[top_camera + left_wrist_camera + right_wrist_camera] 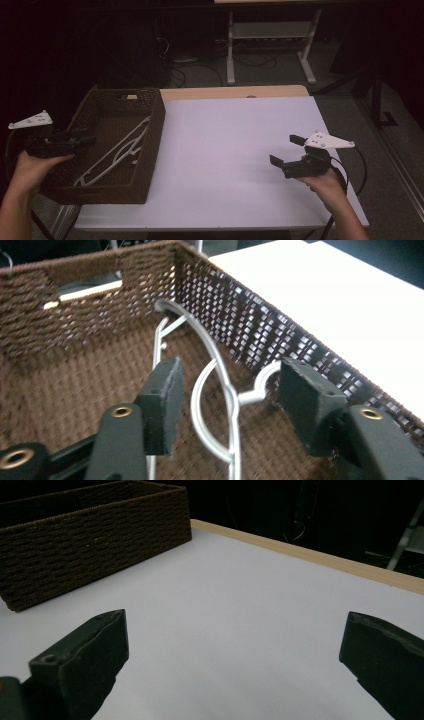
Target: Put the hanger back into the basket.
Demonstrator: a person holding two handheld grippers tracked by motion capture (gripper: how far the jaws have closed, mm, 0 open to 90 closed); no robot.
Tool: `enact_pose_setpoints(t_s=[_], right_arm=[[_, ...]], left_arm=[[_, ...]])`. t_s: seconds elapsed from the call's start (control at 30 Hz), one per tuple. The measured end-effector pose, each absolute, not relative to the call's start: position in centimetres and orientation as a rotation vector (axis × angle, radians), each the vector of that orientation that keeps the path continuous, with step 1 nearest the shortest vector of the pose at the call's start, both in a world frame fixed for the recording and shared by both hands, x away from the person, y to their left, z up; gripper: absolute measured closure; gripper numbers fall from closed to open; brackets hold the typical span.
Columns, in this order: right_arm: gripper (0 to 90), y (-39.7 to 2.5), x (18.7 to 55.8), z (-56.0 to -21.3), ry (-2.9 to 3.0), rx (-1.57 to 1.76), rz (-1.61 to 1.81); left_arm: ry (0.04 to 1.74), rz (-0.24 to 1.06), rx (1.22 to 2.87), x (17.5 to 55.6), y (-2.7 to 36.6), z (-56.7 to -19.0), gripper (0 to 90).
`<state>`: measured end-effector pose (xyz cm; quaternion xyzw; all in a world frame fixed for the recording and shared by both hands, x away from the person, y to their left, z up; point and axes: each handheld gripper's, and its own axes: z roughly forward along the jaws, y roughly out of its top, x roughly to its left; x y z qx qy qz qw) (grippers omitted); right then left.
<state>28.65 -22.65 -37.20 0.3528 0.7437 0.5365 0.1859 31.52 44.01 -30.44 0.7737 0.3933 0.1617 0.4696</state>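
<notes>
Hovering my left tongs [227, 400] over the dark brown woven basket [152, 150], I am lining their jaws up on the white plastic clothes hangers [117, 150] lying inside it. In my judgement the job is barely begun: the hangers are lying on the basket floor, running from about seven o'clock up toward one o'clock, and nothing is resting on the white surface [235, 150] yet. Getting a hanger out is all left to do.

From the left gripper view, the black jaws are standing apart, one on either side of a hanger's [220, 385] curved shoulder and near its hook, not touching it as far as I can tell. In the high view the left hand [30, 167] is holding the tongs [85, 137] at the basket's nine o'clock rim, pointing inward toward three o'clock.

My right tongs [286, 150] are waiting over the bare surface at about four o'clock, well apart from the basket [95, 540], jaws spread wide and gripping nothing, aimed toward nine o'clock, with the right hand [327, 182] coming in from the bottom edge.
</notes>
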Motion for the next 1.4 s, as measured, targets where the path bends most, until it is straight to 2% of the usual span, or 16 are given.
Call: enact_pose_setpoints(t_s=[0.13, 0.53, 1.03, 1.4], right_arm=[[0.0, -22.7, 28.7, -36.9, 2.085, 0.99, 1.512], [0.0, -22.8, 28.7, -36.4, 2.071, 0.975, 1.529], [0.0, -22.5, 28.3, -35.1, 2.046, 0.94, 1.586], [0.0, -22.1, 28.3, -34.3, 2.022, 0.924, 1.625]], left_arm=[[0.946, 0.419, 1.862, 31.3, 42.8, -30.1, 30.7], [0.875, 0.455, 1.791, 30.9, 38.8, -29.0, 15.4], [0.731, 0.391, 1.735, 30.6, 32.6, -28.8, 7.6], [0.652, 0.348, 1.675, 30.4, 29.1, -30.4, 3.3]])
